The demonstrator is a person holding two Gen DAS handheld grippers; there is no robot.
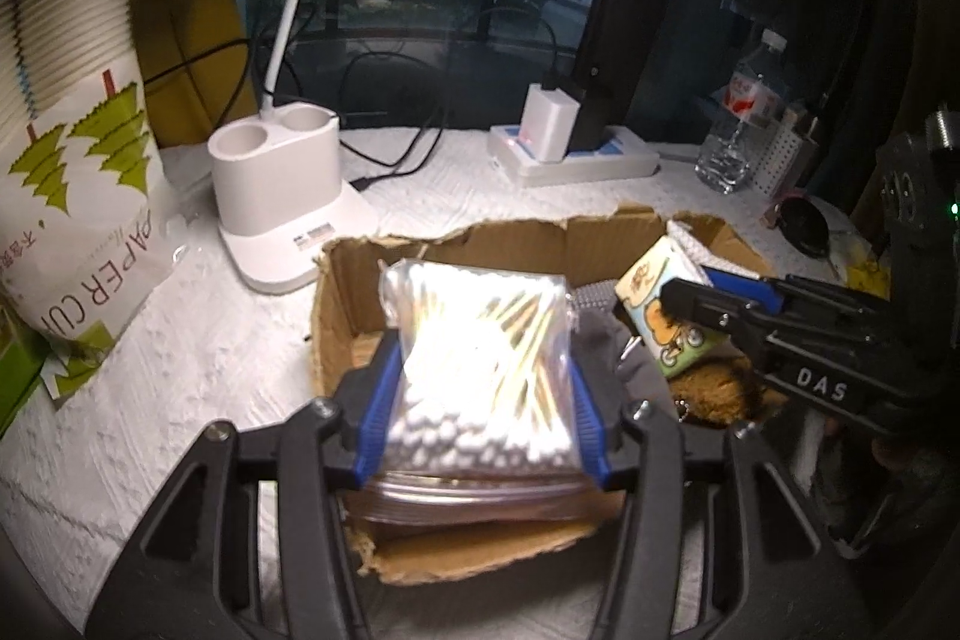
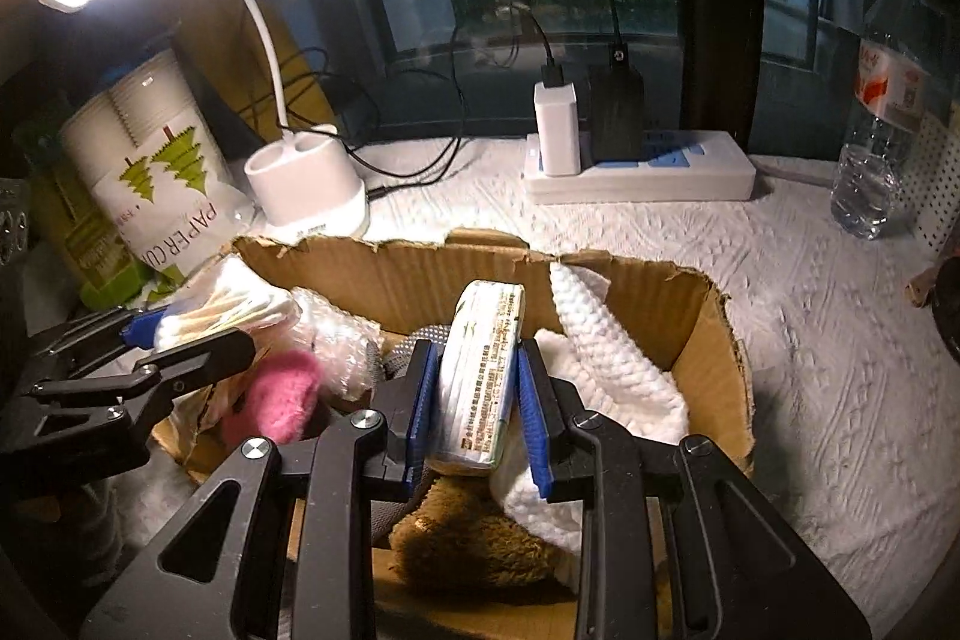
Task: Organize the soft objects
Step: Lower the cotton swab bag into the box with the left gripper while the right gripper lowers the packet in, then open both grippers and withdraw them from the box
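Two grasps at once, both over the box [image 2: 708, 334]. My left gripper [image 1: 480, 406] is clamped on the swab bag [image 1: 474, 340], blue pads pressing its left and right edges; the bag hangs above the near-left part of the box. My right gripper [image 2: 474, 400] is clenched on the tissue pack [image 2: 480, 370], held on edge, roughly upright, over the middle of the box.

Box contents, right wrist view: white knit [image 2: 600, 370] draped against the far-right wall, brown plush [image 2: 474, 544] at the near side under the pack, pink puff [image 2: 276, 394] and bubble wrap [image 2: 342, 340] to the left, a grey item partly covered.

Step in hand, as I judge it: setting both items down among the soft things. To do it well:
- lower the pack into the gap between knit and plush, then loosen the jaws only once it rests on something;
- keep the two grippers apart; they are near each other over a small box;
- lay the bag flat so the swabs do not bend, and clear the torn near wall on the way in.

Outside the box: lamp base [image 1: 276, 196] far-left, paper cups [image 1: 78, 196] further left, power strip [image 1: 576, 154] far, bottle [image 1: 744, 112] far-right, all on a white cloth [image 2: 810, 340].

Unclear: glare washes out the bag's middle. The box floor is hidden under the contents. I cannot tell whether either item already touches anything below it. The grey item's identity is not readable.
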